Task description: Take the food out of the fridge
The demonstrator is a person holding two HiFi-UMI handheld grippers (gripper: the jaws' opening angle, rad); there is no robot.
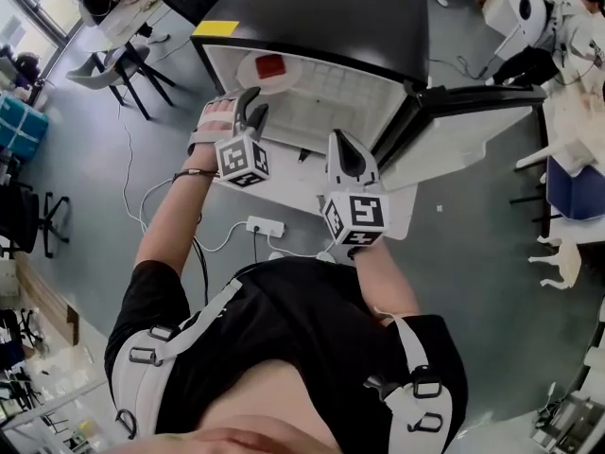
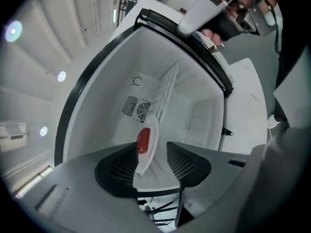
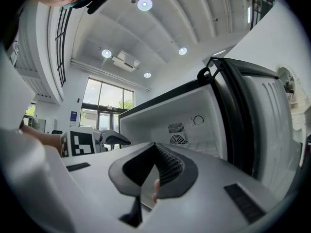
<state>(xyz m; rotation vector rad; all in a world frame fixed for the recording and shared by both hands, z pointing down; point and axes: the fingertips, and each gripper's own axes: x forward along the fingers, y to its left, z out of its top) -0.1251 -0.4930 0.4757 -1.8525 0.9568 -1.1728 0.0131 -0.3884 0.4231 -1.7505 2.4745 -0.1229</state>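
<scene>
A red piece of food (image 1: 270,65) lies on a white plate (image 1: 253,72) inside the open small fridge (image 1: 312,17). My left gripper (image 1: 252,110) reaches into the fridge mouth right at the plate. In the left gripper view its jaws stand open, with the plate's rim (image 2: 147,152) and the red food (image 2: 143,140) between the pads and no pad pressing on them. My right gripper (image 1: 346,145) hovers in front of the fridge, right of the left one. In the right gripper view (image 3: 154,147) its tips meet, shut and empty, facing the fridge interior (image 3: 194,125).
The fridge door (image 1: 473,126) hangs open to the right. A wire shelf (image 2: 163,89) and a fan grille (image 2: 142,109) sit at the back of the fridge. A power strip (image 1: 265,226) with cables lies on the floor. Chairs (image 1: 118,64) stand at the far left.
</scene>
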